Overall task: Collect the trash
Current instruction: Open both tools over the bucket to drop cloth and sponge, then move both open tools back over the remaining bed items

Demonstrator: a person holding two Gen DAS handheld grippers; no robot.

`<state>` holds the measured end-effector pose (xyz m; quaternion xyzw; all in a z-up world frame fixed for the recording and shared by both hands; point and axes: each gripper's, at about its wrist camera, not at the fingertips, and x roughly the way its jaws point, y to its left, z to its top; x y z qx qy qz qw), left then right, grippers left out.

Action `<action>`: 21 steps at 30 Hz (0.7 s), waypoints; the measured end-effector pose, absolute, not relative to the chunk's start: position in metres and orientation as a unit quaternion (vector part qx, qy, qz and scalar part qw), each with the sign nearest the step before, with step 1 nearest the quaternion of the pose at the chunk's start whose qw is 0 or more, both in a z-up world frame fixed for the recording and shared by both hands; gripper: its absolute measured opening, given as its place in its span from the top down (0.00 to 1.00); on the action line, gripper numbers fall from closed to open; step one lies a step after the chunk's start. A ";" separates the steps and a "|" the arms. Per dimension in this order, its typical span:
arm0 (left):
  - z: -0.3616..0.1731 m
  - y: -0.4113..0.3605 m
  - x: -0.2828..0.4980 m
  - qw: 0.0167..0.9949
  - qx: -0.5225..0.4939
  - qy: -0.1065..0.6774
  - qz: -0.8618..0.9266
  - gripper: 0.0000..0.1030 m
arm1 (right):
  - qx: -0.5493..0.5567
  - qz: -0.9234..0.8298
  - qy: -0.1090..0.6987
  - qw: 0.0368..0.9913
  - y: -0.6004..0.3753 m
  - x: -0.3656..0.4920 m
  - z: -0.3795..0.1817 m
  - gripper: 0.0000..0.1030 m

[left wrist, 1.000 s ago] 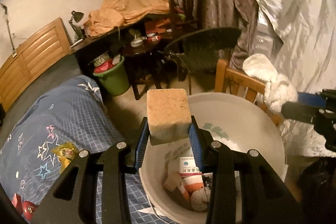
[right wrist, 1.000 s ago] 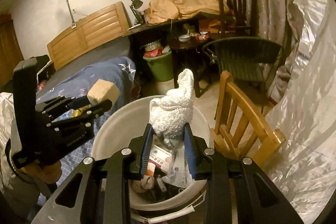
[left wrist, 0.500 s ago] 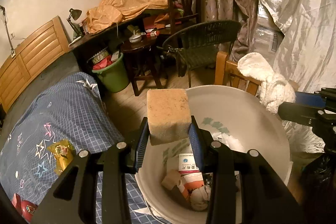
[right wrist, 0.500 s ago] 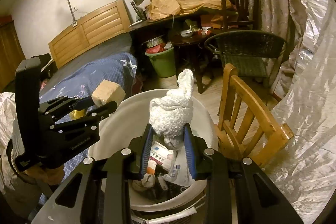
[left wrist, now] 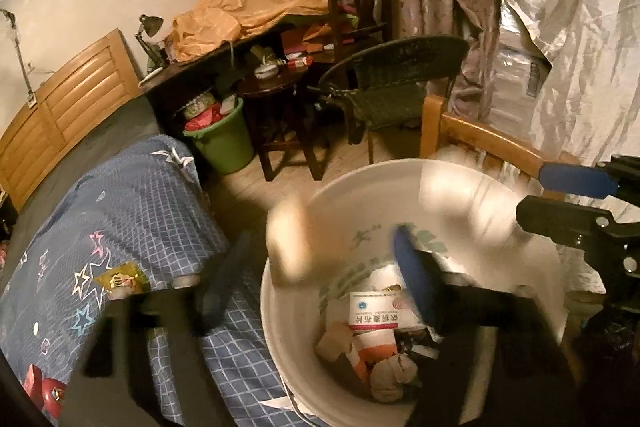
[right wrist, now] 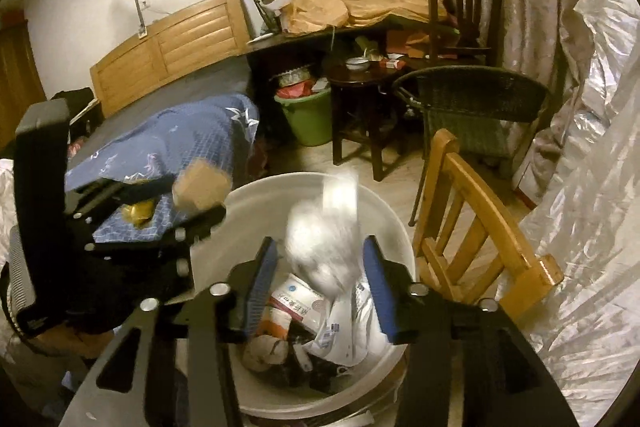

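White bucket (right wrist: 400, 227): holds paper trash.
Left gripper (left wrist: 320, 279): jaws opening wide; tan sponge block (left wrist: 290, 239), blurred, loose between them over the bucket's left rim.
Right gripper (right wrist: 320, 281): jaws opening; white cloth wad (right wrist: 324, 251), blurred, between the pads above the bucket.

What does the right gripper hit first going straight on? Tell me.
Likely the white cloth wad, blurred between the opening jaws of the right gripper and apparently untouched by them. Past it: the trash in the white bucket. Depth is unclear.
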<state>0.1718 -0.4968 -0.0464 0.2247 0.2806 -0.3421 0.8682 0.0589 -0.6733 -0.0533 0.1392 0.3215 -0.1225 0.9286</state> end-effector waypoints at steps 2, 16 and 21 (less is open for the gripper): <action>-0.047 -0.496 0.173 0.868 0.224 0.282 -0.342 0.29 | 0.142 -0.125 0.318 0.929 -0.674 0.057 -0.054 0.54; -0.043 -0.484 0.169 0.880 0.217 0.268 -0.328 0.29 | 0.137 -0.125 0.306 0.934 -0.666 0.054 -0.049 0.54; -0.040 -0.472 0.169 0.888 0.211 0.261 -0.314 0.29 | 0.129 -0.128 0.293 0.939 -0.654 0.054 -0.045 0.54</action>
